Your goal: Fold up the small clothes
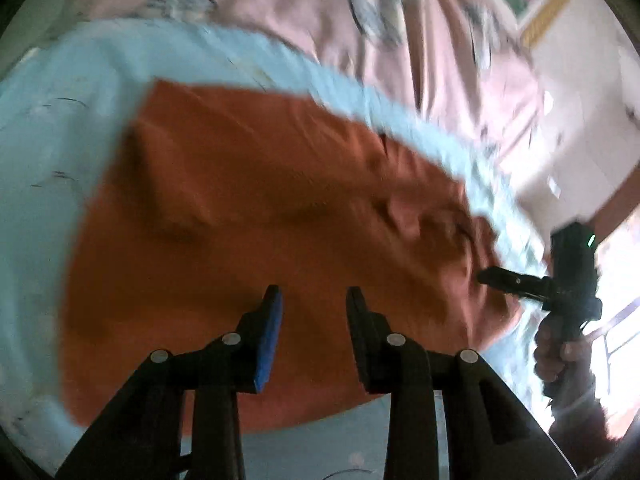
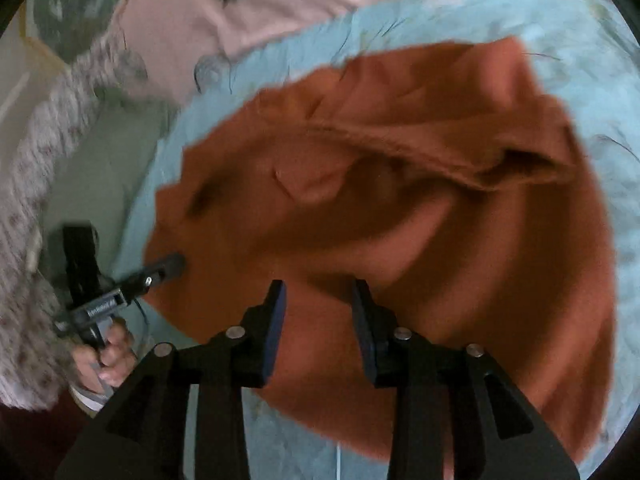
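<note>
Now, step: next fold of orange garment point(image 1: 256, 208).
Left gripper point(image 1: 314, 300): spread, empty, above cloth.
Right gripper point(image 2: 318, 292): spread, empty.
Advice: pinch edge nearest fingertips, lift evenly.

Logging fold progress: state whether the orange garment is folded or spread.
Partly folded: the orange garment shows a layer lapped over itself along a seam; neatness cannot be told.

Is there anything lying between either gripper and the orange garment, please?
Nothing visible. The left gripper and right gripper hover open directly over the orange garment, which lies alone on the light blue cloth.
</note>
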A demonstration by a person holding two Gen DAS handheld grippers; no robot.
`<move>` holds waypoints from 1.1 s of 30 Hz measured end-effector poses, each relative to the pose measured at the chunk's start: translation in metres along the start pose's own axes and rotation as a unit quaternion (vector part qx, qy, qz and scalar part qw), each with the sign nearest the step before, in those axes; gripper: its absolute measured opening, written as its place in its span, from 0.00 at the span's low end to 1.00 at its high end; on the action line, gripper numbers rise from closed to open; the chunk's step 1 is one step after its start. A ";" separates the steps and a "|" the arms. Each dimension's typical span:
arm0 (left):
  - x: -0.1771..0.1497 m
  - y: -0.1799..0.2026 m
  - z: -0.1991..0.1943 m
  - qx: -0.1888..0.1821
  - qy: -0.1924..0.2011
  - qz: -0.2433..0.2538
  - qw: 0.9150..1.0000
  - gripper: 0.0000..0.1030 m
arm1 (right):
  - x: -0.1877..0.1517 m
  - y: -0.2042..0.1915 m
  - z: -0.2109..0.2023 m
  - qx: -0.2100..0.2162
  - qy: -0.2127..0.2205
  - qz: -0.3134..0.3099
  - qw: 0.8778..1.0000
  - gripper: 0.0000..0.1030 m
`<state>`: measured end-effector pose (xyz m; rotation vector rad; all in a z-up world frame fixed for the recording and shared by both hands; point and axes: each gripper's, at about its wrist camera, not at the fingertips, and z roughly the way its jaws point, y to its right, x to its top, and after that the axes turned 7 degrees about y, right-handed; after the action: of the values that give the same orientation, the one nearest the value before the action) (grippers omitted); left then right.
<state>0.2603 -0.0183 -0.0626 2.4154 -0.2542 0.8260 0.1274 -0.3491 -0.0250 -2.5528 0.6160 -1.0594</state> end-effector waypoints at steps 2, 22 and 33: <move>0.009 0.009 0.024 0.028 -0.015 0.027 0.999 0.31 | 0.024 0.016 0.010 -0.020 0.010 0.022 1.000 0.34; 0.026 -0.060 -0.026 0.098 0.063 -0.075 0.990 0.34 | -0.012 0.026 -0.044 -0.105 0.118 0.172 0.972 1.00; -0.055 -0.018 -0.079 0.057 0.045 -0.086 0.994 0.40 | -0.048 0.009 -0.064 -0.002 0.139 0.174 0.975 1.00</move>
<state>0.1831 0.0416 -0.0534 2.4556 0.0372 0.8886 0.0481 -0.3404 -0.0133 -2.2009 1.0905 -1.2901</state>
